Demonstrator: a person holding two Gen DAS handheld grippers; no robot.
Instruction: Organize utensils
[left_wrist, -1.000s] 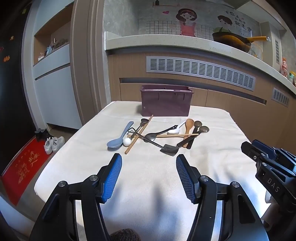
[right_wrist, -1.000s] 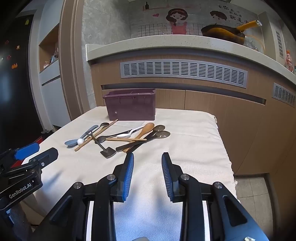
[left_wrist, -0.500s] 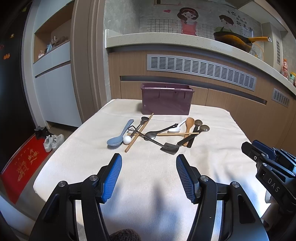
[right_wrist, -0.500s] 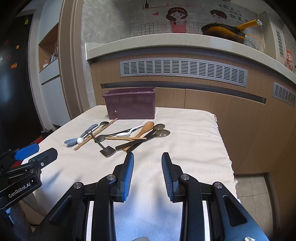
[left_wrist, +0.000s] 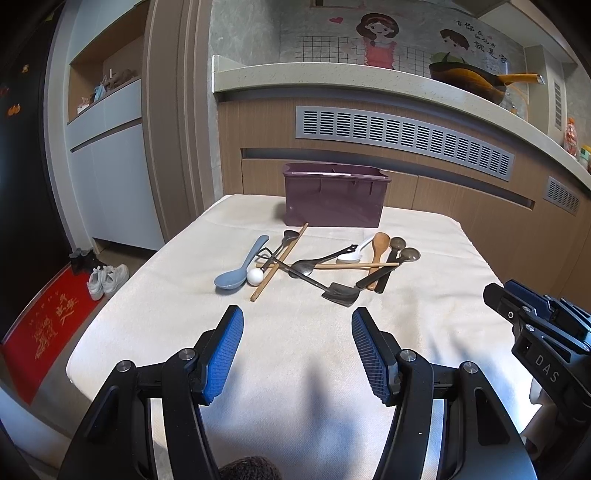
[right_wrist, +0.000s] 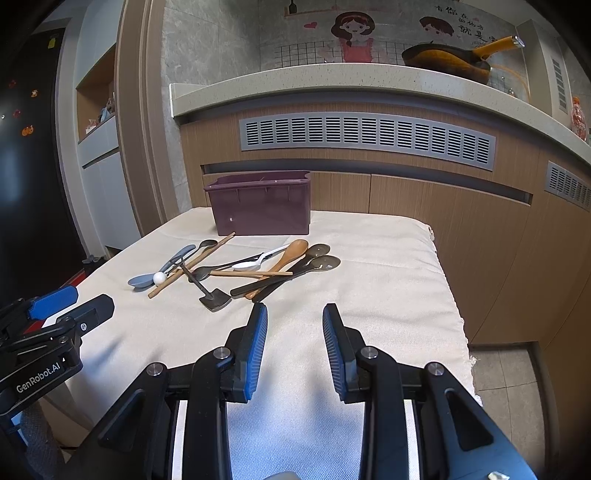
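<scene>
From the left wrist view, the left gripper (left_wrist: 297, 332) is seen with its jaws spread wide and nothing between them, held above the near part of the cloth-covered table (left_wrist: 424, 332). The utensil pile (left_wrist: 317, 264) lies ahead of it toward the far edge, just in front of the purple bin (left_wrist: 334, 201), which stands at the middle of the far edge. On the pile's left side a blue spoon (left_wrist: 240, 267) is laid with its bowl toward the near edge and its handle running away toward the bin; a white ball (left_wrist: 255, 276) rests just beside that bowl. The right gripper (left_wrist: 532, 314) is caught at the right border of this view.

From the right wrist view, the right gripper (right_wrist: 291, 339) is likewise seen parted and empty, nearer the table's right edge. The pile is ahead and to its left. Nearest its fingertips are the dark spatula (right_wrist: 216, 297) and the two black-handled spoons (right_wrist: 288, 275), whose handles run diagonally toward the near edge and point almost at the gripper. The right side of the pile is judged nearer to the right gripper, the blue spoon nearer to the left gripper (right_wrist: 70, 306). A grip across a handle's long axis would probably be needed.
</scene>
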